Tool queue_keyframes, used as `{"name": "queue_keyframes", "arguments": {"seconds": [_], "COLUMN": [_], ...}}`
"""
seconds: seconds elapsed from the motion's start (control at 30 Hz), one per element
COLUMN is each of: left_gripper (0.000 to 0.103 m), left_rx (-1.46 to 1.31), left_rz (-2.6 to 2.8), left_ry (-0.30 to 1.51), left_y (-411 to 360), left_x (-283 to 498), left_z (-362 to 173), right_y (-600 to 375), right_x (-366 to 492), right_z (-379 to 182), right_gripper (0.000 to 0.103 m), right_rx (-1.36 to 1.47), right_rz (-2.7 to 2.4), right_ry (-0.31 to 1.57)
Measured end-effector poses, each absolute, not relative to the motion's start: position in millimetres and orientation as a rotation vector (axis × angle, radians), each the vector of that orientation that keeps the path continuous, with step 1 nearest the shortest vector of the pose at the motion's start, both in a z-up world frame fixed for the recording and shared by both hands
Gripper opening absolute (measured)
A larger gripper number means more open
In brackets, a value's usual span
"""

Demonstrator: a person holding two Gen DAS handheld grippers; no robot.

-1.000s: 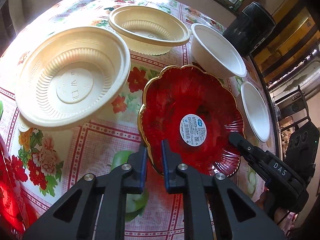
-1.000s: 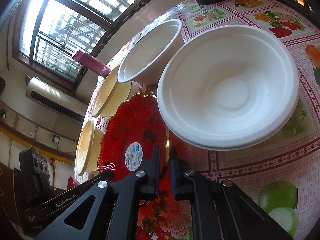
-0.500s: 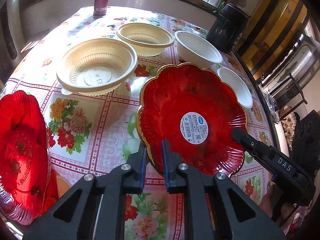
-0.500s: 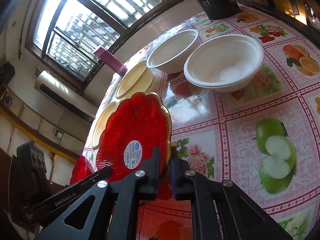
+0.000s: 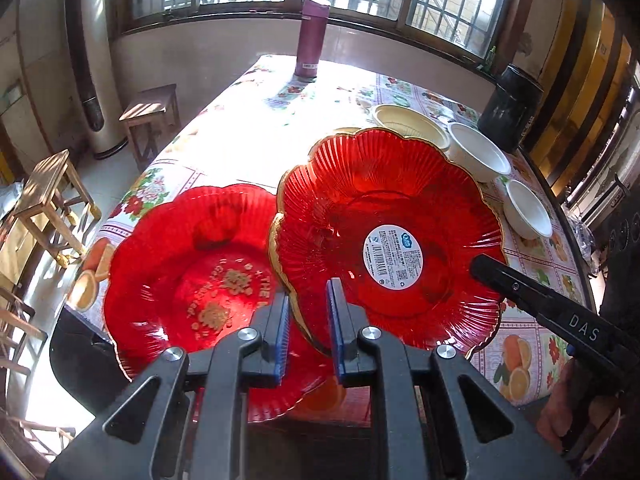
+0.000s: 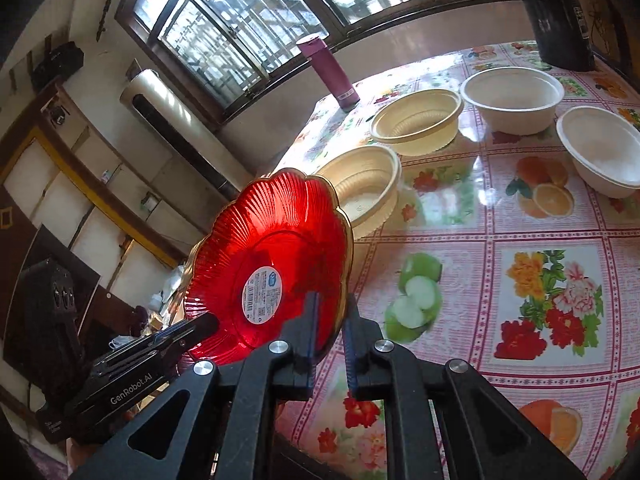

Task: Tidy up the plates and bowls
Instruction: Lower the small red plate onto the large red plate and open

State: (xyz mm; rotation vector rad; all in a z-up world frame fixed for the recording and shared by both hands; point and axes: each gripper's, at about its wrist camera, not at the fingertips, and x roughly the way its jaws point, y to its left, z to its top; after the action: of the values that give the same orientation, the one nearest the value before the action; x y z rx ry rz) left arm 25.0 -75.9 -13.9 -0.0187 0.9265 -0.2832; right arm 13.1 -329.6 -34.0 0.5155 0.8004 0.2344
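You are carrying the red plate (image 5: 384,216) above the counter (image 6: 520,240), both jaws clamped on its rim; it is tilting and could slip onto the second red plate (image 5: 192,280).

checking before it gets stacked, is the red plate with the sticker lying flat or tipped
Tipped. The red plate with the sticker is off the table, its rim slanting steeply in the right wrist view, both tongs gripping its edge.
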Motion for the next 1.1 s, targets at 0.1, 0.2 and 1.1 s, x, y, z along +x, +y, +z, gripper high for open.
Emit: {"name": "queue_keyframes", "arguments": {"seconds": [0.1, 0.2, 1.1], "left_gripper": [0.016, 0.016, 0.076], "left_rx": [-0.024, -0.033, 0.058], "left_rz": [-0.231, -0.186, -0.046], "left_ry": [0.933, 0.943, 0.759], "left_y": [-51.3, -31.0, -15.0], "left_x": [26.3, 29.5, 17.3], "left_z": [-21.0, -28.3, -5.7], "right_y": [-291.9, -260.5, -288.3], "right_x": [23.4, 29.5, 19.0], "right_z": [-36.5, -42.6, -37.2], "right_gripper": [0.011, 0.013, 0.069], "right_rx": [0.467, 0.415, 0.278], "right_rz": [0.271, 0.296, 0.195], "right_ry": [0.836, 0.867, 0.707]}}
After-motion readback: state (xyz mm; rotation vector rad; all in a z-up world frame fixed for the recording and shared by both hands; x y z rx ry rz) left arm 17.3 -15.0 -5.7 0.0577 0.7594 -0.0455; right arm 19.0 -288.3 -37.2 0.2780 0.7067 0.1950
